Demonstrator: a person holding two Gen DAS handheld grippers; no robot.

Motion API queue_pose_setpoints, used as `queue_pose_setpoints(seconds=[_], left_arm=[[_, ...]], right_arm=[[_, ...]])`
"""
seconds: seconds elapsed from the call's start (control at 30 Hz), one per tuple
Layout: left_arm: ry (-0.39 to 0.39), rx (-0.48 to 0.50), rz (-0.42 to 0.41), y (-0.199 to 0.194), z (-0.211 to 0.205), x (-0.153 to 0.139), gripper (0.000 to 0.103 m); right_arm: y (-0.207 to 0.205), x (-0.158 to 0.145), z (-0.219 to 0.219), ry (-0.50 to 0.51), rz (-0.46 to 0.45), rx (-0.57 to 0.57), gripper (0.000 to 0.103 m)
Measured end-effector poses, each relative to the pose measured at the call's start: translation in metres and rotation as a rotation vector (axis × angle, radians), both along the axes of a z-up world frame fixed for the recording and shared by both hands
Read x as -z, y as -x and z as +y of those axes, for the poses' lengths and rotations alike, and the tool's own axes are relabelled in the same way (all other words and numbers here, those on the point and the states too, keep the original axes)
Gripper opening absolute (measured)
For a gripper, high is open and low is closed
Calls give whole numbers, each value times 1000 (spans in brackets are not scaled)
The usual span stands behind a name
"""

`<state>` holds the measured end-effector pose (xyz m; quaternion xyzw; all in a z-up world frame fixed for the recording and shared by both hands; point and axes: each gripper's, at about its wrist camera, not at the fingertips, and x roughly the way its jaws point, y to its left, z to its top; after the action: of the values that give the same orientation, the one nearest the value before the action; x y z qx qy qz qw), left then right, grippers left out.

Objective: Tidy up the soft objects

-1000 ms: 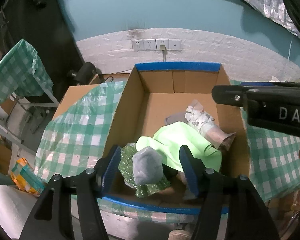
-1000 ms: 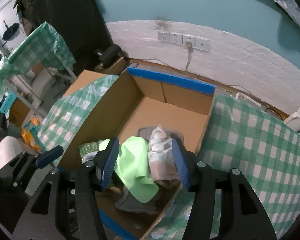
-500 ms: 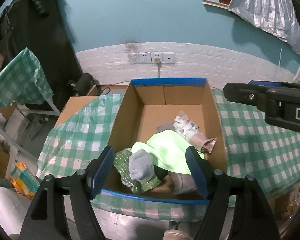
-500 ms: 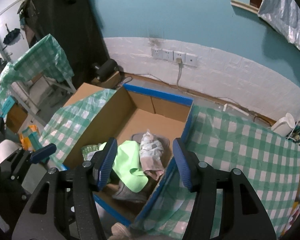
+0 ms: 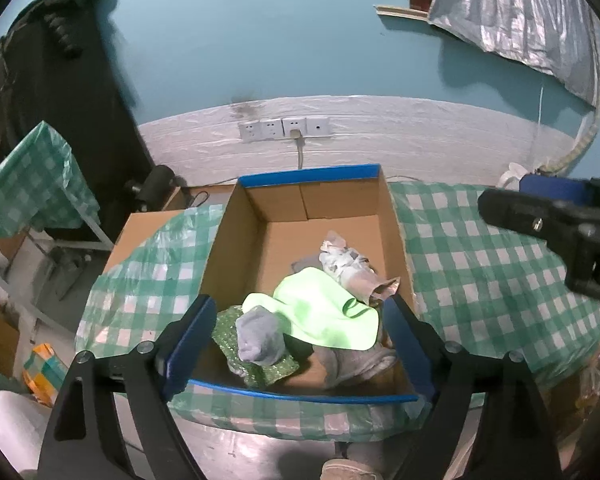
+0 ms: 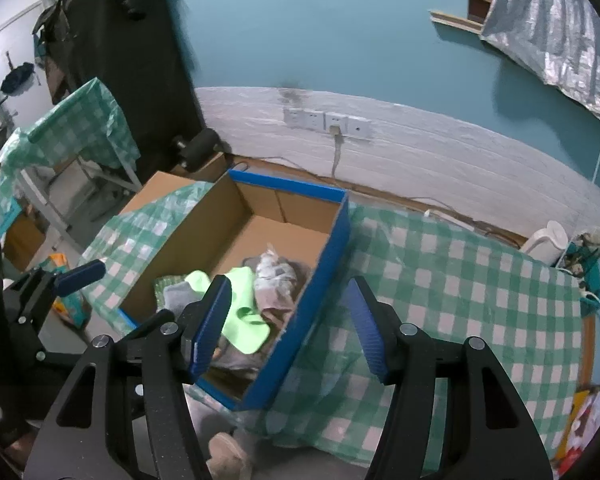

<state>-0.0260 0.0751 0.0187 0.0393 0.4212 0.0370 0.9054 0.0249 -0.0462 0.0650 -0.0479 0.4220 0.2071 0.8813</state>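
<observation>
Cardboard box [image 5: 236,248] with blue-taped rim sits on the worktop [image 5: 480,264], which wears a green-checked cloth; soft things heaped at the box's near end: lime-green cloth [image 5: 324,312] on top, grey sock [image 5: 260,338] just beside it over a green sparkly piece [image 5: 230,334], patterned bundle [image 5: 350,266] behind toward the right wall; left tool [image 5: 300,344] spread wide, empty, above the near rim; right tool [image 6: 286,324] also spread wide, holding nothing, above the box's right wall.
</observation>
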Motion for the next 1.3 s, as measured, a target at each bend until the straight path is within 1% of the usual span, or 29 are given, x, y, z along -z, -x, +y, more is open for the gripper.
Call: queue_pose_setpoints(seconds=[0.13,0.27,0.63,0.83,1.0,1.13,1.3], left_arm=[[22,11,3,3,-7,-3,88],[15,15,-1,3,-13,-5,89],[12,18,-3,1,-18,-6,90],[-5,17,-6,1,-20,-6,90],[-14,14,11,0,-22,-4,90],[-24,14,5,1,-23,-3,90],[-32,19,17,0,-25,-1,90]], right_arm=[[4,-4,-10,-9,-15,20,60],[9,-4,-13,2,-34,17,60],[8,0,-25,-15,-22,24,60],[7,1,-26,-17,-21,23,60],[8,2,-26,-20,-20,23,60],[9,2,-25,-20,-22,23,60],[9,2,-25,-16,-15,25,60]])
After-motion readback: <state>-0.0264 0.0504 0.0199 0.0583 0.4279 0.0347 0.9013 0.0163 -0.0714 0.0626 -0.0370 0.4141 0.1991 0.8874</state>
